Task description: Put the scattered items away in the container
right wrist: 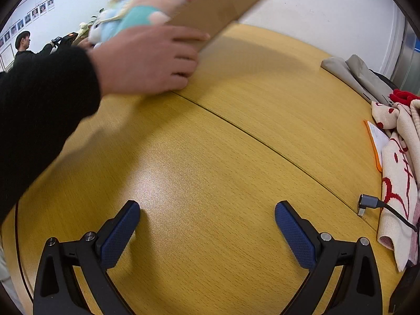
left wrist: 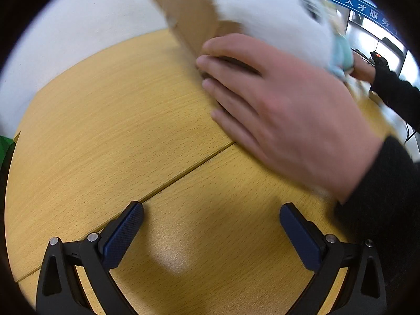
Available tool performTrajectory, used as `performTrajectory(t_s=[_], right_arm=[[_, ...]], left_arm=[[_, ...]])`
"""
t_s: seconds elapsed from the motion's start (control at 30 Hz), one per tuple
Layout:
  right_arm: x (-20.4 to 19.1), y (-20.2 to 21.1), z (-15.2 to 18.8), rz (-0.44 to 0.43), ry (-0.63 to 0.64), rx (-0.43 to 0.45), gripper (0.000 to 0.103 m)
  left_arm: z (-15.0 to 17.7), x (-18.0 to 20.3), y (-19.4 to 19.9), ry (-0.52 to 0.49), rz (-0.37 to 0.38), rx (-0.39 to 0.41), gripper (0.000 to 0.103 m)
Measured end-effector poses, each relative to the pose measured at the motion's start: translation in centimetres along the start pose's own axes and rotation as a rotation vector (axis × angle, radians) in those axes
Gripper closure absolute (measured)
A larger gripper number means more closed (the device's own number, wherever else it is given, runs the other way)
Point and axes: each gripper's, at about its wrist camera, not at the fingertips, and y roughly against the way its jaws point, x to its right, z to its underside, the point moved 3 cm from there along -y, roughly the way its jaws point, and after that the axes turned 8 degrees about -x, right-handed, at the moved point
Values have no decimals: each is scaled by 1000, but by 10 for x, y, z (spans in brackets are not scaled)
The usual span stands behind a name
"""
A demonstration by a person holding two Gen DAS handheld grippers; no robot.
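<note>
The brown cardboard box (right wrist: 223, 2), tilted and full of blurred plush toys (left wrist: 267, 8), is held by one bare hand (right wrist: 149, 60) at the far side of the yellow wooden table (right wrist: 210, 144), well apart from both tongs. The left gripper (left wrist: 211, 232) and right gripper (right wrist: 207, 229) are each wide open and hold nothing. At the right edge lie one patterned cloth (right wrist: 399, 183) and one grey cable plug (right wrist: 367, 203).

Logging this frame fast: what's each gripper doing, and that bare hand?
Left gripper: open, empty, over the table.
Right gripper: open, empty.
Bare hand: resting against the tilted cardboard box of plush toys.
</note>
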Motion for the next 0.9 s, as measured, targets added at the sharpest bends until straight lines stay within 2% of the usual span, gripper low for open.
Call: performTrajectory(t_s=[0.9], right_arm=[[-2, 1, 2, 2, -2, 1, 0]], left_arm=[[1, -1, -5, 0, -1, 0, 0]])
